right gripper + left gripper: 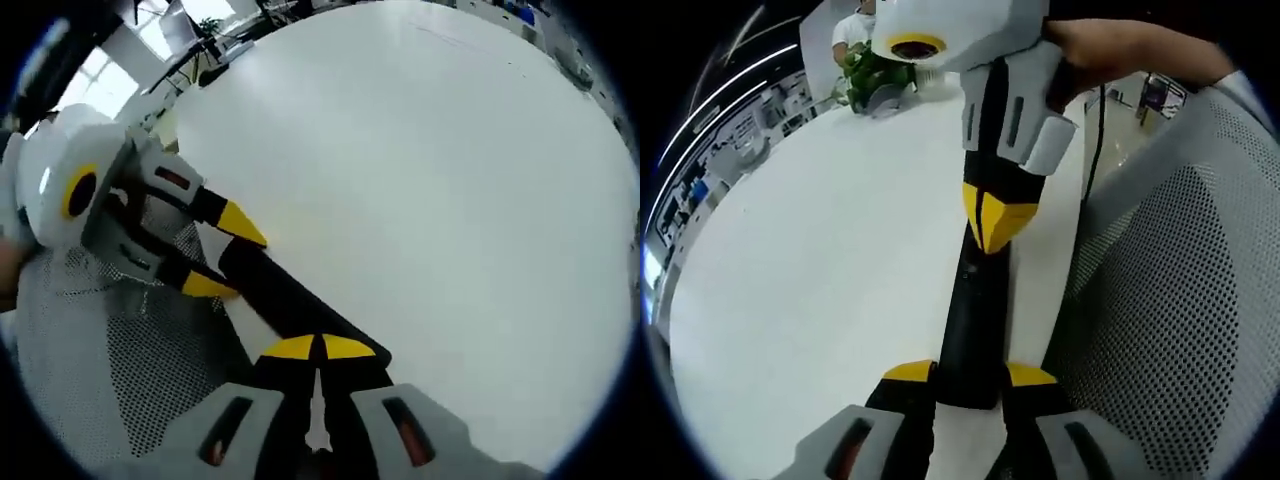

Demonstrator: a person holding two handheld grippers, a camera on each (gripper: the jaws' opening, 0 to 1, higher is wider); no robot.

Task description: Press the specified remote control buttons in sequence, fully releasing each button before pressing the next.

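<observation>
A long black remote control [973,300] lies at the white table's edge. My left gripper [969,373] is shut on its near end, one yellow tip on each side. In the right gripper view that same gripper [225,255] clasps the far end of the remote [285,295]. My right gripper [995,220] comes down from above with its yellow tips together, resting on the remote's top face. Seen in its own view, the right gripper [320,348] is shut, tips touching the remote. The buttons are hidden.
The white table [830,250] spreads wide to the left. A grey mesh chair back [1180,300] stands close beside the remote, also seen as mesh [110,360]. A person sits at the far end with green things [875,75]. A hand [1110,50] holds the right gripper.
</observation>
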